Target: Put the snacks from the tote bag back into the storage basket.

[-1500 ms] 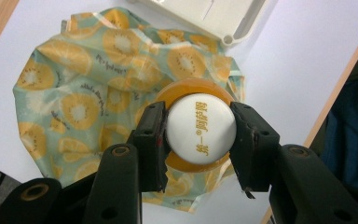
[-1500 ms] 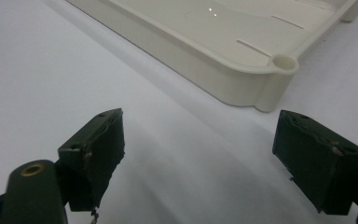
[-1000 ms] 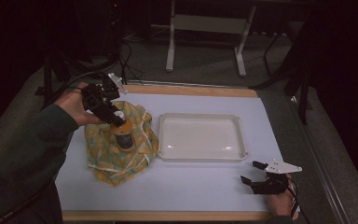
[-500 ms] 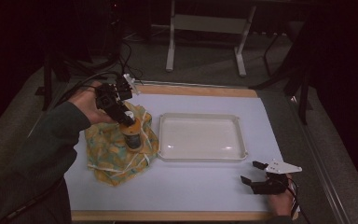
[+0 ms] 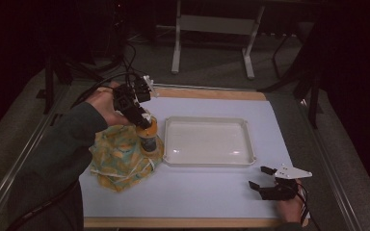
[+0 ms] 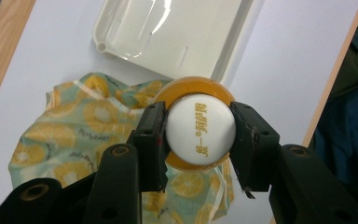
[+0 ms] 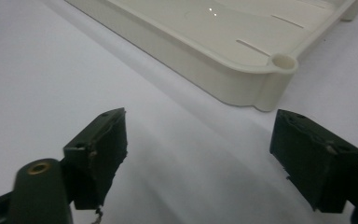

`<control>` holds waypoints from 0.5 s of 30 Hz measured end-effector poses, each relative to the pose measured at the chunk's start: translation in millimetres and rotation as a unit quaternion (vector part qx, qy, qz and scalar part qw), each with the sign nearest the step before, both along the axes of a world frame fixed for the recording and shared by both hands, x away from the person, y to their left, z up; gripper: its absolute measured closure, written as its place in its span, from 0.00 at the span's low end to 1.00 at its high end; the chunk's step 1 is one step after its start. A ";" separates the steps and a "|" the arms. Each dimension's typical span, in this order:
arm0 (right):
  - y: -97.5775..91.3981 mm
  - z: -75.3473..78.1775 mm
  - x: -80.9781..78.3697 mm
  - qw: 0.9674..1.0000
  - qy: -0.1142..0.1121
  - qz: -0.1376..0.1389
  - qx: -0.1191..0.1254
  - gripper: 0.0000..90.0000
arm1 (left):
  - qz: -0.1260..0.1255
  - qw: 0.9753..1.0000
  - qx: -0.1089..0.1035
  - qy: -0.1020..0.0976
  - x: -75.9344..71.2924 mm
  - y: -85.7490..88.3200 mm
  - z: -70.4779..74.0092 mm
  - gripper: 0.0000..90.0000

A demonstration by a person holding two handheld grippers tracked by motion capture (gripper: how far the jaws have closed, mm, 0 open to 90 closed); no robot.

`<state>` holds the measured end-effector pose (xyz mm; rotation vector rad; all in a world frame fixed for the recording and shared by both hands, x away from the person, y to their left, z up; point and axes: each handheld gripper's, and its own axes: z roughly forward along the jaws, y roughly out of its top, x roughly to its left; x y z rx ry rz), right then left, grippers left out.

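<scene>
Left gripper (image 5: 143, 124) is clamped on the white cap (image 6: 201, 129) of a small bottle (image 5: 149, 138), one jaw on each side of the cap, pads pressing it, grip looks firm. Bottle has an orange shoulder under that cap & a dark label band lower down; print on the cap is visible in the left gripper view but I won't try to read it. In the high view the bottle stands upright, its base at the right edge of the lemon-print cloth (image 5: 120, 156), just beside the left wall of the white tray (image 5: 207, 163). Can't tell whether the base touches the cloth or hangs just above it. The left hand (image 5: 105, 103) comes in over the cloth from the left w/ a dark green sleeve, gripper angled down onto the cap, cables trailing off toward the table's far left corner.

Cloth is a bunched heap, yellow lemon slices on pale green, lying on the white tabletop (image 5: 212, 197) left of the tray. Tray sits mid-table, shallow, glossy.

Right gripper (image 5: 265, 180) rests low on the tabletop near the front right corner, well apart from the bottle, jaws spread wide w/ nothing between them. In the right gripper view its fingers (image 7: 100, 144) frame bare tabletop, a tray corner (image 7: 279, 70) ahead of them. Right hand (image 5: 289, 207) holds it at the table's front edge.
</scene>
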<state>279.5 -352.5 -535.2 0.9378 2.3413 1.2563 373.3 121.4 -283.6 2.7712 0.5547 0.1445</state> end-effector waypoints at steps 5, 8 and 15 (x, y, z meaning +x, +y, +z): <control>-0.2 0.1 -0.2 1.000 -0.001 0.000 0.002 0.21 | -0.005 1.000 -0.002 -0.001 2.7 -11.2 -0.1 0.66; -0.2 0.1 -0.2 1.000 -0.001 0.000 0.002 0.21 | -0.007 1.000 -0.003 -0.002 3.5 -15.1 0.0 0.66; 0.7 -0.2 -0.2 1.000 0.000 -0.001 -0.003 0.20 | -0.002 1.000 -0.007 -0.026 5.0 -22.9 0.3 0.66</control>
